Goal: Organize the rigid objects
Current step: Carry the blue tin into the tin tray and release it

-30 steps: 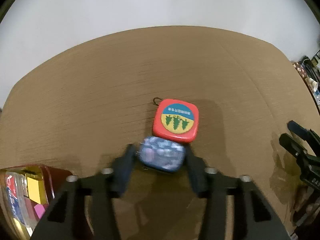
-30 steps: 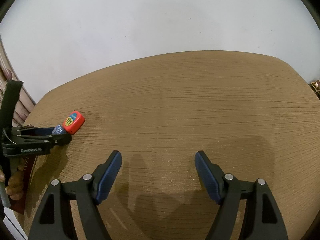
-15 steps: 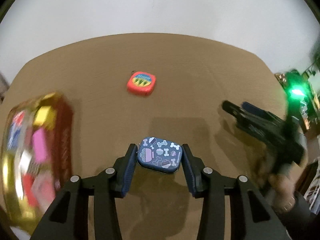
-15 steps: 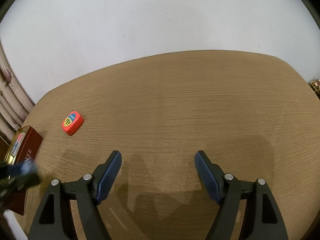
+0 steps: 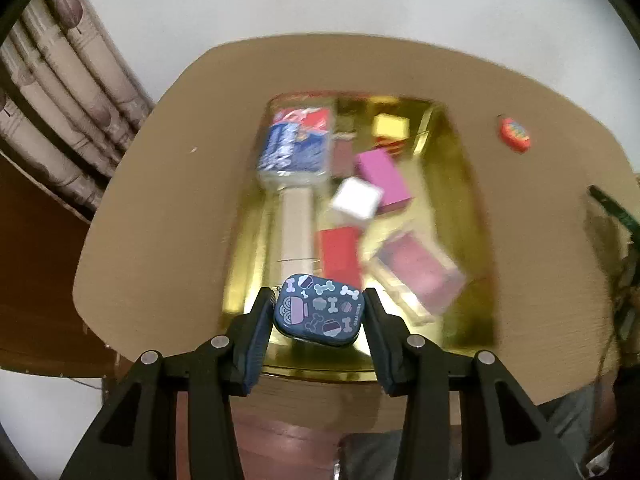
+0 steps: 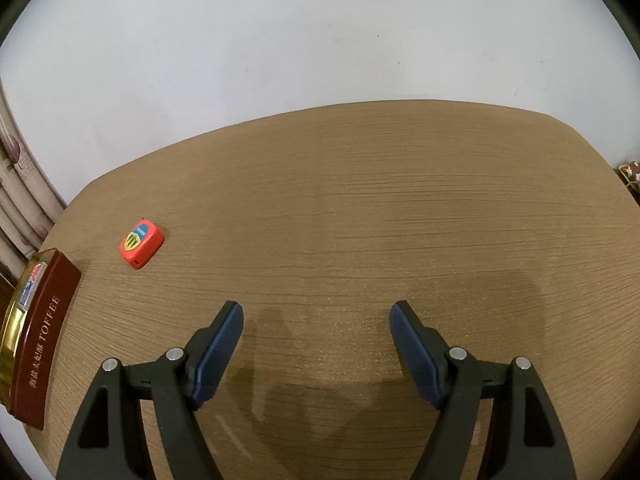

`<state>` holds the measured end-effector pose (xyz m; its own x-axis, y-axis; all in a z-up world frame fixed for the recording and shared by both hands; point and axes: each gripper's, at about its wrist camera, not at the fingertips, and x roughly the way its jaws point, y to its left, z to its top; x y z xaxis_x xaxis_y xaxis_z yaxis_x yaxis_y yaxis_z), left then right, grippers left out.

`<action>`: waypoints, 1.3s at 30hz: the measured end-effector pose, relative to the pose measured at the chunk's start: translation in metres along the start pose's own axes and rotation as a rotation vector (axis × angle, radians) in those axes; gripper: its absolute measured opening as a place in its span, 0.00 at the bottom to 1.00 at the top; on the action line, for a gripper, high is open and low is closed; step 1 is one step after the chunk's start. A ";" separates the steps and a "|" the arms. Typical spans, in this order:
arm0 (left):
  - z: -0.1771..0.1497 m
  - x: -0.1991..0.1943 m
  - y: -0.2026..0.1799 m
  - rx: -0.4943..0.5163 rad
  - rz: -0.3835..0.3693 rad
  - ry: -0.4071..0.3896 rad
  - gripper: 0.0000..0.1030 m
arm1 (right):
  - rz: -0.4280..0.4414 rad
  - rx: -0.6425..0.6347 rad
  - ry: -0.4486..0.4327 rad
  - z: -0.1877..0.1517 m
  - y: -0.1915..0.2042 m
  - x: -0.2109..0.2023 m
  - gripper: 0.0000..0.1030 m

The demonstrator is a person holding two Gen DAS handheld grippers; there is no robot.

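Note:
My left gripper [image 5: 318, 312] is shut on a small dark-blue tin [image 5: 319, 310] printed with bones and bowls, held above the near end of an open gold-lined tin box [image 5: 472, 216]. Inside the box lie a blue-and-red packet [image 5: 296, 144], pink boxes [image 5: 384, 176], a white block [image 5: 356, 200] and a red box [image 5: 340, 256]. A red square tape measure [image 6: 141, 243] lies on the wooden table [image 6: 360, 208], also visible at the right in the left wrist view as the tape measure [image 5: 514, 134]. My right gripper [image 6: 316, 334] stands open over bare table.
The box's maroon side [image 6: 44, 336] reads TOFFEE at the table's left edge. Curtains [image 5: 60, 92] hang beyond the left edge. A white wall backs the table. A person's grey-clad legs [image 5: 568, 420] show below the near edge.
My left gripper has carried the blue tin away from the red tape measure, leftward across the table, and now holds it above the open box. The right gripper has stayed still.

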<state>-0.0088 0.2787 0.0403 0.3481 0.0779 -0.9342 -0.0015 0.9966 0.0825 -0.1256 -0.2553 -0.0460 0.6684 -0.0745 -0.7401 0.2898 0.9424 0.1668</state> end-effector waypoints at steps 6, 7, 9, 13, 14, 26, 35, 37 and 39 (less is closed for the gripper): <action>-0.004 0.018 0.012 0.033 0.014 0.040 0.39 | -0.004 -0.003 0.002 0.000 0.000 0.000 0.76; -0.006 0.020 0.010 0.042 0.018 0.041 0.39 | -0.005 -0.003 0.003 0.000 0.000 0.001 0.76; -0.009 0.026 0.008 0.046 0.019 0.047 0.39 | -0.006 -0.006 0.004 0.001 0.002 0.001 0.76; -0.007 0.041 0.008 0.050 0.018 0.060 0.39 | -0.005 -0.007 0.004 0.001 0.002 0.001 0.76; -0.008 0.044 0.009 0.050 0.022 0.067 0.39 | -0.006 -0.007 0.004 0.001 0.003 0.001 0.76; -0.009 0.050 0.005 0.067 0.012 0.071 0.48 | -0.006 -0.006 0.004 0.001 0.002 0.002 0.76; -0.018 0.025 -0.011 0.069 0.092 -0.043 0.57 | -0.005 -0.004 0.003 0.001 0.000 0.001 0.76; -0.021 0.013 -0.019 0.069 0.128 -0.096 0.59 | -0.008 -0.006 0.005 0.001 0.001 0.001 0.76; -0.024 0.003 -0.029 0.078 0.156 -0.133 0.62 | -0.010 -0.009 0.007 0.002 0.001 0.001 0.77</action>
<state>-0.0306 0.2502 0.0268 0.4697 0.2212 -0.8547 0.0062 0.9672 0.2538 -0.1235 -0.2547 -0.0454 0.6607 -0.0822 -0.7461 0.2907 0.9445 0.1533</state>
